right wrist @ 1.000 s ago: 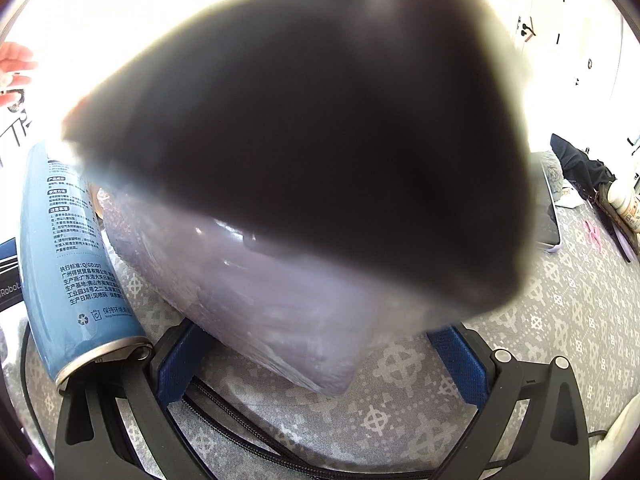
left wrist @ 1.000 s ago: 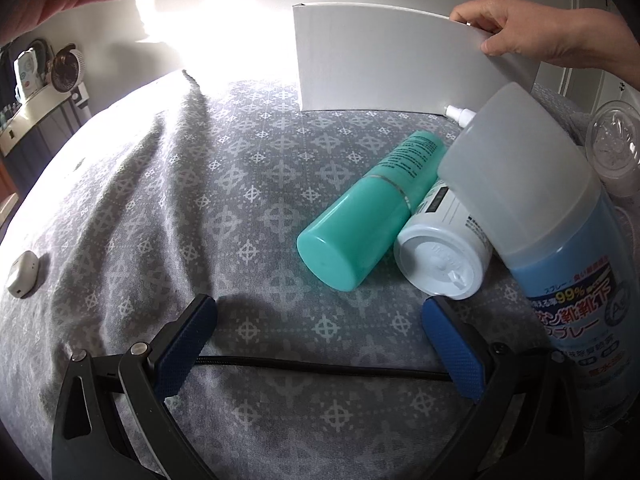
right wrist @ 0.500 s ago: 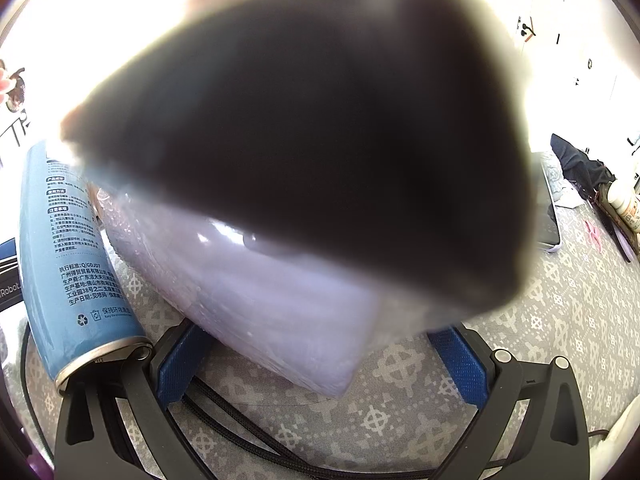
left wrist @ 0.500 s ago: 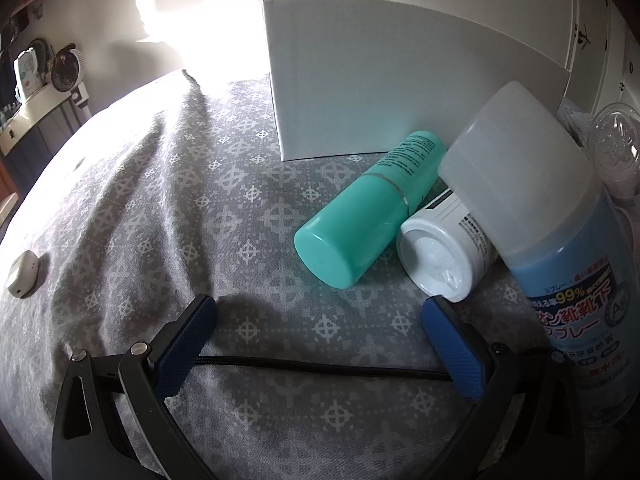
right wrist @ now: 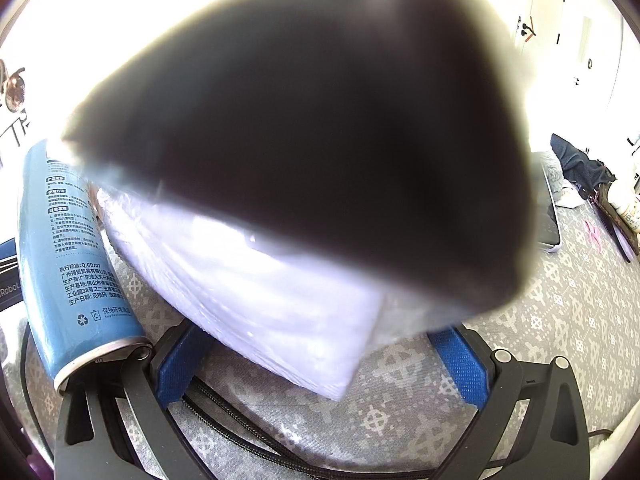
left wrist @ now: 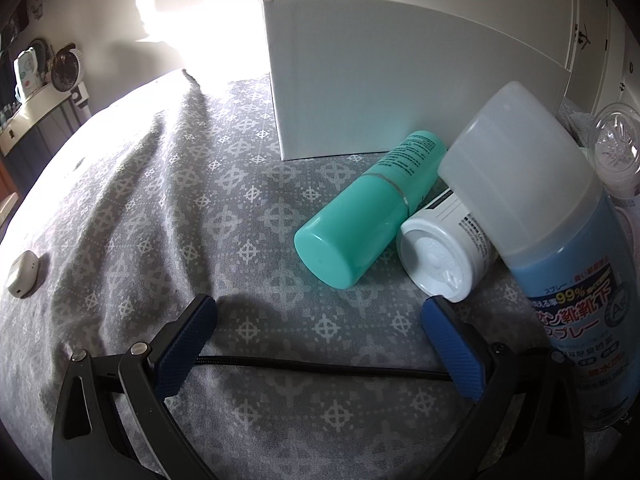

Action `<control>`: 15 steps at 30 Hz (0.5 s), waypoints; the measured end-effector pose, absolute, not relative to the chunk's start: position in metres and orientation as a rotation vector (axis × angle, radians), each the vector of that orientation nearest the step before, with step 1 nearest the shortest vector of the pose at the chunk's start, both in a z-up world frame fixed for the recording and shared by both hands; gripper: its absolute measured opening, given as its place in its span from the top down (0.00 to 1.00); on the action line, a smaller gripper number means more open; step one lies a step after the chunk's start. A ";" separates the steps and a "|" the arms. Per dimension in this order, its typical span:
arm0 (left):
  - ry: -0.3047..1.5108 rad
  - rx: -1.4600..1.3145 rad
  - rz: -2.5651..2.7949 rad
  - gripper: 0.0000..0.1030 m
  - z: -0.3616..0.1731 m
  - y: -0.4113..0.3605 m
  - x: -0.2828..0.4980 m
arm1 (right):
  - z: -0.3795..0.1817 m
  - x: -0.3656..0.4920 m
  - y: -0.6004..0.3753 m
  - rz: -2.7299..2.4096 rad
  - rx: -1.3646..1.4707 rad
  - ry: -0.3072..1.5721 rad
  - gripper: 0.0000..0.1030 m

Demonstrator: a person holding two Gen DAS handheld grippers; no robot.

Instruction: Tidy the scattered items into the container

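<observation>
Bottles lie in a small pile on a gray patterned cloth (left wrist: pixel 168 208). The left camera shows them well. A teal bottle (left wrist: pixel 360 220) lies on its side with its flat end toward the camera. Touching its right side is a white jar (left wrist: pixel 442 254), lid end facing the camera. A big blue spray can (left wrist: pixel 568 280) with a cloudy cap leans over the jar. Behind all three stands a white box (left wrist: pixel 384 76), upright on the cloth, with its near wall just beside the far end of the teal bottle. A clear plastic thing (left wrist: pixel 616 144) sits at the far right. A small white gadget (left wrist: pixel 22 274) rests far off on the left.

The right camera shows almost none of that. A big dark blurry shape (right wrist: pixel 320 140) fills most of the picture, very close to the lens, and I cannot tell what it is. Under it is a white pack in shiny wrap (right wrist: pixel 256 288). The blue spray can (right wrist: pixel 68 248) shows here too, from its back side, lying at the left.

The left gripper (left wrist: pixel 320 340) has its blue fingers spread wide apart. It holds nothing. The teal bottle and the jar lie just past its fingertips, and the jar is very near the right finger.

The right gripper (right wrist: pixel 320 356) is also spread wide. The white pack sits between its two fingers. The fingers look close to the pack, but I cannot tell if they touch it. The can's metal end is just beside the left finger.
</observation>
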State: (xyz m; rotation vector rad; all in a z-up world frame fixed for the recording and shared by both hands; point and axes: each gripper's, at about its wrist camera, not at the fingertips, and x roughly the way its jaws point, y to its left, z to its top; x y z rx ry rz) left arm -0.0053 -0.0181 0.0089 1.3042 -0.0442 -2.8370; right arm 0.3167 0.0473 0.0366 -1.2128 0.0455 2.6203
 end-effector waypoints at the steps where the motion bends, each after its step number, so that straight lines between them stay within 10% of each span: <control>1: -0.044 1.304 -2.837 0.00 0.009 -0.018 -0.005 | 0.036 0.316 0.048 2.620 -1.213 0.046 0.00; 15: -0.044 1.305 -2.837 0.00 0.009 -0.018 -0.004 | 0.003 0.299 0.050 2.620 -1.213 0.046 0.00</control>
